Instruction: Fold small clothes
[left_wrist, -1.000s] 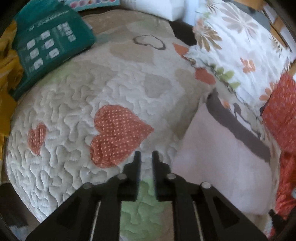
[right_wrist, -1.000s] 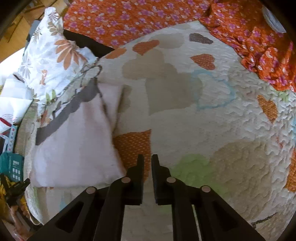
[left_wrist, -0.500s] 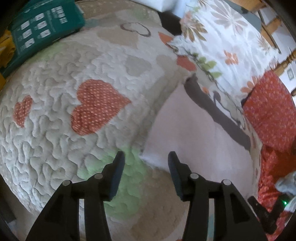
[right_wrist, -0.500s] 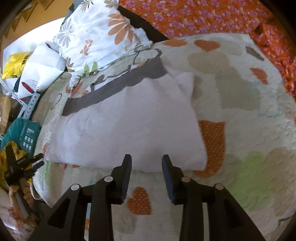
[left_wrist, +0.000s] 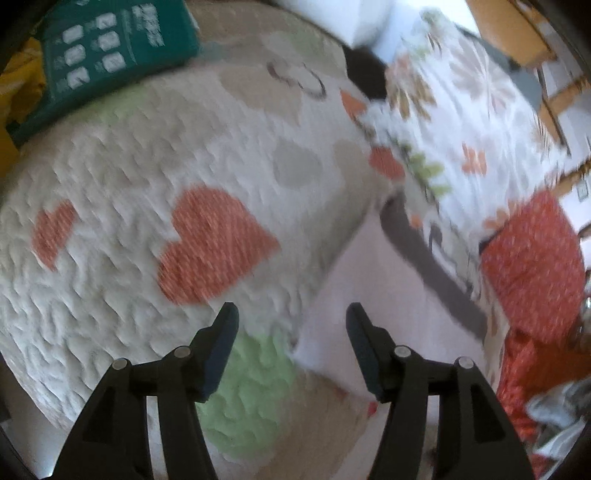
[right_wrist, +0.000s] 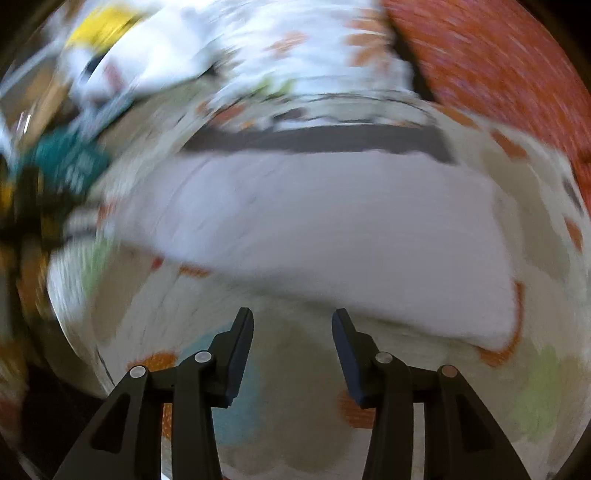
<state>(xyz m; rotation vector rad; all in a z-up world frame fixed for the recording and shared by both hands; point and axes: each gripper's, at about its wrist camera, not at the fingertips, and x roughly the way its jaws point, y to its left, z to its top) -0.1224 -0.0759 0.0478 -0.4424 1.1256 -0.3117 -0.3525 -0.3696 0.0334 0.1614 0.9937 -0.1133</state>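
Both jaws are spreading on the left hand-held gripper (left_wrist: 291, 321) and the right hand-held gripper (right_wrist: 292, 323), nothing pinched. Pale pink garment (left_wrist: 384, 295) lies flat on the heart-patterned quilt (left_wrist: 122, 177), lower right of frame, seemingly half-folded; further folds look unfinished.

Bare heart-patterned quilted bedspread (left_wrist: 140, 173) lies open to the left of the folded pale pink garment with a grey band (left_wrist: 391, 295). A teal printed package (left_wrist: 110, 51) hems its far-left corner; a floral pillow (left_wrist: 469, 122) and orange flowered fabric (left_wrist: 535, 258) crowd the garment's far side.
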